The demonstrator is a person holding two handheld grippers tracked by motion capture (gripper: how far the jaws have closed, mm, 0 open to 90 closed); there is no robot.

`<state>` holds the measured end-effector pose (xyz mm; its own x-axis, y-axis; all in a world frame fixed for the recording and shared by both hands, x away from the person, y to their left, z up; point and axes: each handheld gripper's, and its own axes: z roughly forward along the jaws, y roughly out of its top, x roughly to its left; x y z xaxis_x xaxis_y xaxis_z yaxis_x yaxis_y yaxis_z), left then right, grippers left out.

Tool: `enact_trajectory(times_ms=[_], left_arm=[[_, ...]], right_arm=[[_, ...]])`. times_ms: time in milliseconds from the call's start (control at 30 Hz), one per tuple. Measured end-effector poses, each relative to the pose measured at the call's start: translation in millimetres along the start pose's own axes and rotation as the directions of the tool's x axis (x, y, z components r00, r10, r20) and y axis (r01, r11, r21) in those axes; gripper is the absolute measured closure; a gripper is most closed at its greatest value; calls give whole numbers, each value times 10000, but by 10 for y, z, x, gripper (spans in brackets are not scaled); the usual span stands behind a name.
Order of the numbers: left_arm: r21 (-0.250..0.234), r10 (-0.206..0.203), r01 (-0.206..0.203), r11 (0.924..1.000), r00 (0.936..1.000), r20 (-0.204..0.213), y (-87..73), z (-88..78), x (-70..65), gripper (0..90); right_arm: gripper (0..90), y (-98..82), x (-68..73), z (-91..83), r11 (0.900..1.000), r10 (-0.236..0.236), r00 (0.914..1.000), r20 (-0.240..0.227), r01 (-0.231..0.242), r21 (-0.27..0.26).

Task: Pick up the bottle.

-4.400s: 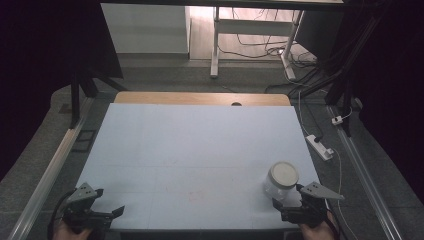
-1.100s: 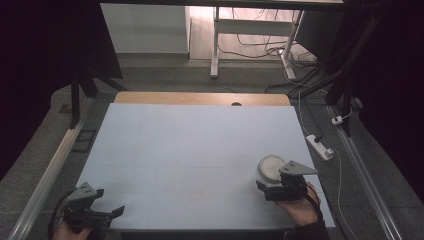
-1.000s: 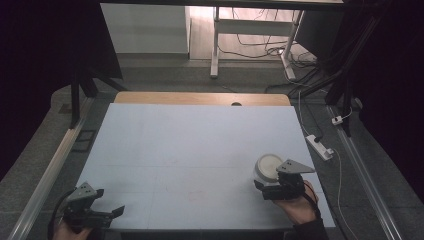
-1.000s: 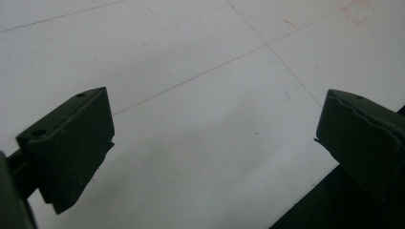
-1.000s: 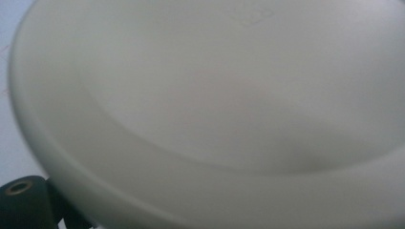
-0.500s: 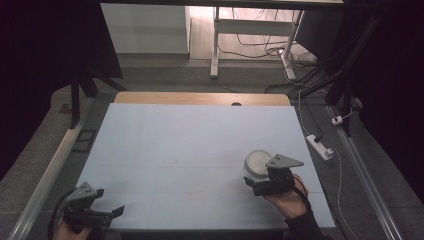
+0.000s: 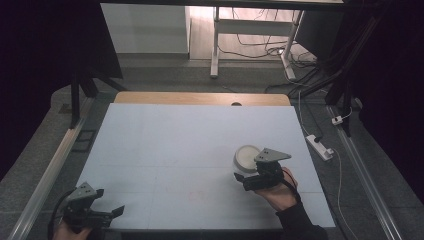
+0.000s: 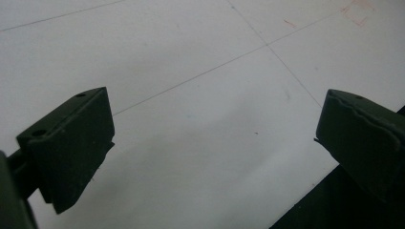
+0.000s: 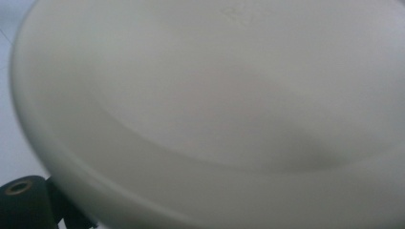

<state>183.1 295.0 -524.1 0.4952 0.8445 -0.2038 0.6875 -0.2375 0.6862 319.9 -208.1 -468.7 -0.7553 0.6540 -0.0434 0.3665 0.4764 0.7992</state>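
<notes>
overhead view, jaw cameras close, right perhaps blurred

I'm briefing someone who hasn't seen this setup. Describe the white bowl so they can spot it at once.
Start at the pale blue table top under the high view and go to its near right part. There the right gripper, held in the person's hand, is at a small round white bowl. It is the one loose item on the sheet; the left gripper at the near left corner stands open on nothing.

White bowl [image 7: 246, 156], upright, table's right half
</notes>
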Motion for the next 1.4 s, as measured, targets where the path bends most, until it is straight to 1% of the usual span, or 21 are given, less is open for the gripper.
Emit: enact_trajectory(times_ms=[367,433,767,1000,1400], left_arm=[[-27,-12,12,10000,10000,10,-1,1,1,4],[-31,-21,21,10000,10000,22,-2,0,3,3],[1,-22,22,10000,10000,21,0,2,4,4],[-21,-26,26,10000,10000,28,-1,2,5,4],[18,-26,26,10000,10000,39,1,3,6,4]], right_arm=[[66,111,68,181,9995,-280,9990,-349,284,129],[67,145,81,225,9993,-353,9982,-477,358,116],[67,244,123,350,9982,-567,9961,-669,578,142],[67,345,174,490,9968,-763,9932,-884,780,156],[66,470,253,656,9950,-960,9882,-1194,987,162]])
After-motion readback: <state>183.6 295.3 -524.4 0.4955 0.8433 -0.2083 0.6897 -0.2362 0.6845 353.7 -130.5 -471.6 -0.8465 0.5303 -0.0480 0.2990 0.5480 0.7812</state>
